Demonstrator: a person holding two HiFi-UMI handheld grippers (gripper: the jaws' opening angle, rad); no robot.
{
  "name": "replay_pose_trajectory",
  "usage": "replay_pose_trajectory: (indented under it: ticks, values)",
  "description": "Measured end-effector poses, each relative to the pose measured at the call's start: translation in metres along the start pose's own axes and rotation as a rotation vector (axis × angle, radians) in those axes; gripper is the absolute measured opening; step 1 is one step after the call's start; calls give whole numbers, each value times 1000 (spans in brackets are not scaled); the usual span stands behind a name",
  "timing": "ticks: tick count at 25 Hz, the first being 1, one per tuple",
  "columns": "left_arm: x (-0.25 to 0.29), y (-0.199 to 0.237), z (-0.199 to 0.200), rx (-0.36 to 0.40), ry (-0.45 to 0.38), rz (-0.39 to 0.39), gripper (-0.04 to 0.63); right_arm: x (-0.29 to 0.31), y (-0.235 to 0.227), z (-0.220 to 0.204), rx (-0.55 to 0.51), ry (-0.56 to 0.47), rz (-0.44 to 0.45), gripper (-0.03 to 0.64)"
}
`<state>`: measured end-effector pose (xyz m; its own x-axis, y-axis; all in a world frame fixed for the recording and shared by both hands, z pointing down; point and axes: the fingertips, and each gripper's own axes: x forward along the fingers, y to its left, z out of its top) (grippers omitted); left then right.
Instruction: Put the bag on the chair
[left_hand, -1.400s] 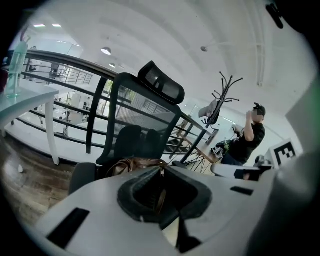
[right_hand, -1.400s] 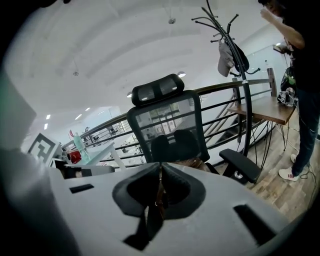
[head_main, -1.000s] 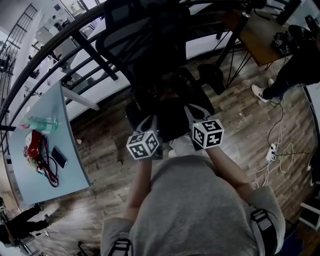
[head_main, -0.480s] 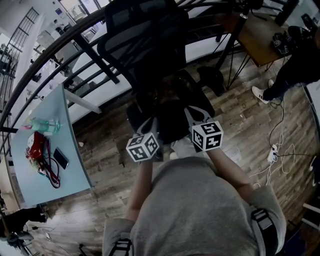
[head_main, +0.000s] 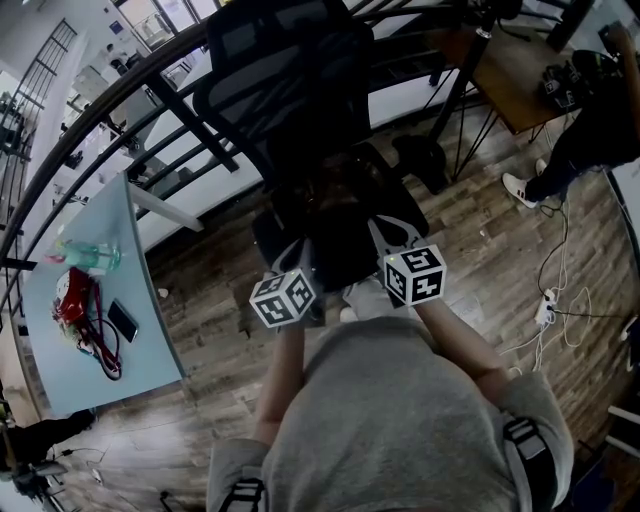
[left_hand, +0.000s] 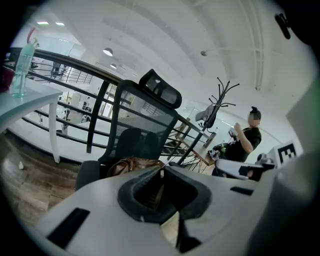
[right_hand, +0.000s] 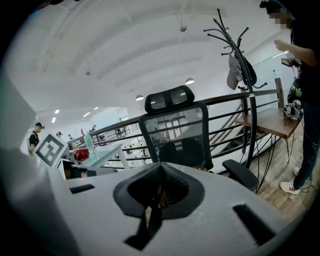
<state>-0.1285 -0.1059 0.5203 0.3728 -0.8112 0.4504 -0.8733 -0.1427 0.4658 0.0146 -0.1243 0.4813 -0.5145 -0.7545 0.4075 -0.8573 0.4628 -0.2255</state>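
Note:
A black mesh office chair with a headrest stands right in front of me. A dark brown bag lies on its seat; the left gripper view shows that bag just beyond the jaws. My left gripper and right gripper hover side by side at the seat's front edge, both shut. In the left gripper view the left gripper shows a thin brownish sliver in its slit. The right gripper looks much the same. Whether either sliver is a bag strap I cannot tell.
A pale blue table at the left carries a bottle, a red item, a phone and cables. A dark railing runs behind the chair. At the right are a wooden desk, a standing person, a coat stand and floor cables.

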Motion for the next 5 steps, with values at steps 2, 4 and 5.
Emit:
replay_pose_trajectory:
  ticks: [2, 4, 5]
  values:
    - [0, 2, -1, 0, 3, 3, 18, 1, 1, 0, -3, 2, 1, 5]
    - [-1, 3, -2, -1, 6, 5, 18, 1, 2, 0, -4, 3, 1, 5]
    - [-1, 3, -3, -2, 7, 5, 18, 1, 3, 0, -5, 3, 1, 5]
